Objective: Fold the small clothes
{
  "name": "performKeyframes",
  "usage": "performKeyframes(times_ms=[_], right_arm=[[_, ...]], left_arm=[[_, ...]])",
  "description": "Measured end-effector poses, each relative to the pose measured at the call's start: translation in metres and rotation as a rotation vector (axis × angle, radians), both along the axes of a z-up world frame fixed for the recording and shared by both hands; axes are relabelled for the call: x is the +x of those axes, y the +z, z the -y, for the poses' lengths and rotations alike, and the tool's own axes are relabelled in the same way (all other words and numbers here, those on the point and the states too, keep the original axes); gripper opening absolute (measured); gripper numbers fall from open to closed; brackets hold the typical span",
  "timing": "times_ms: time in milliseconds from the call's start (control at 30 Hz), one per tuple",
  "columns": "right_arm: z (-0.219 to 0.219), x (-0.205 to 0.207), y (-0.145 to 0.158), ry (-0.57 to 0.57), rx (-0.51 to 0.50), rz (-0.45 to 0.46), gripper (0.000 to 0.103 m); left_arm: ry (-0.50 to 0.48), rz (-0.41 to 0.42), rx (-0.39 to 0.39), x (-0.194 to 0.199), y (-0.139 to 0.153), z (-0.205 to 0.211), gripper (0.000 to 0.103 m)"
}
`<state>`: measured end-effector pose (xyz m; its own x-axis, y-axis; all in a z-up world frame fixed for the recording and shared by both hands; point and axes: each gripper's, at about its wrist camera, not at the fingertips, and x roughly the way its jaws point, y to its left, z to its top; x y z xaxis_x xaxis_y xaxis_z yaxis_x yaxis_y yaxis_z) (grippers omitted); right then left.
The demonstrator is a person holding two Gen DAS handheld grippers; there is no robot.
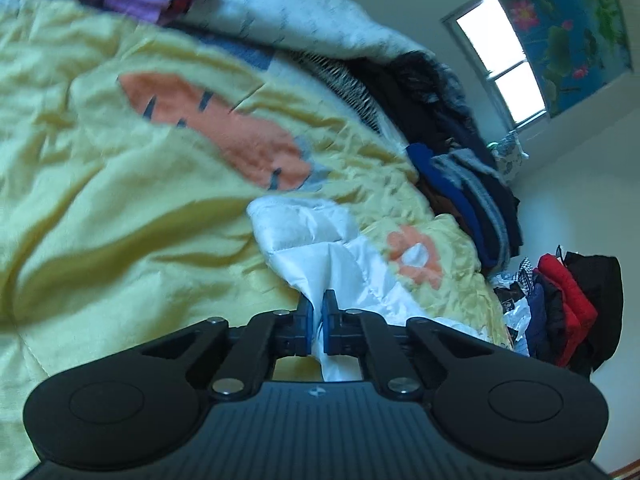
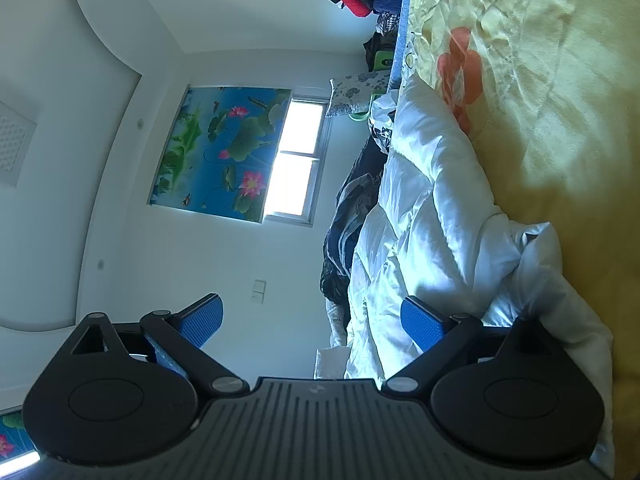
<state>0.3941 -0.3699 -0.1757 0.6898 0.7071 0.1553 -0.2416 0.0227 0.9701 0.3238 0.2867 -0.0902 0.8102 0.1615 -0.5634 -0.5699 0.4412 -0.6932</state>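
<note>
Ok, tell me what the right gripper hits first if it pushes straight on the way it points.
Probably nothing near: the right gripper, jaws open, points past the white padded garment's edge toward the far wall. Depth is unclear.

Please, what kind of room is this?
Most likely a bedroom in a home. A yellow quilt covers what looks like a bed, clothes are piled beside it, and a window has a lotus-print blind.

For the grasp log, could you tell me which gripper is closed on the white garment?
The left gripper: it pinches the white garment, while the right gripper stands wide open.
</note>
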Motion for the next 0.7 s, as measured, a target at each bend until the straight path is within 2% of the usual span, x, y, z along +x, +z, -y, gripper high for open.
performKeyframes(times_ms=[67,200,300,367,400,467,567,633,700], right_arm=[[0.000,0.000,0.000,0.000,-0.001,0.000,0.097],[0.000,0.000,0.000,0.001,0.000,-0.001,0.098],[0.000,0.000,0.000,0.001,0.004,-0.001,0.099],[0.000,0.000,0.000,0.003,0.010,-0.002,0.099],[0.000,0.000,0.000,0.003,0.014,-0.004,0.099],[0.001,0.000,-0.001,0.006,0.023,-0.007,0.100],[0.002,0.000,-0.001,0.014,0.040,-0.013,0.101],[0.002,0.001,-0.002,0.019,0.050,-0.016,0.102],[0.002,0.002,0.000,0.031,0.043,-0.017,0.103]], left_arm=[[-0.024,0.037,0.082,-0.003,0.022,0.014,0.004],[-0.138,0.182,0.328,-0.010,0.088,0.071,0.004],[-0.279,0.324,0.483,-0.017,0.132,0.132,0.004],[-0.401,0.393,0.592,-0.018,0.148,0.180,0.004],[-0.473,0.415,0.631,-0.017,0.150,0.204,0.004],[-0.630,0.414,0.646,-0.010,0.140,0.247,0.004],[-0.842,0.329,0.625,0.002,0.105,0.303,0.004],[-0.935,0.265,0.638,0.005,0.077,0.332,0.004],[-0.989,0.220,0.670,0.004,0.054,0.354,0.004]])
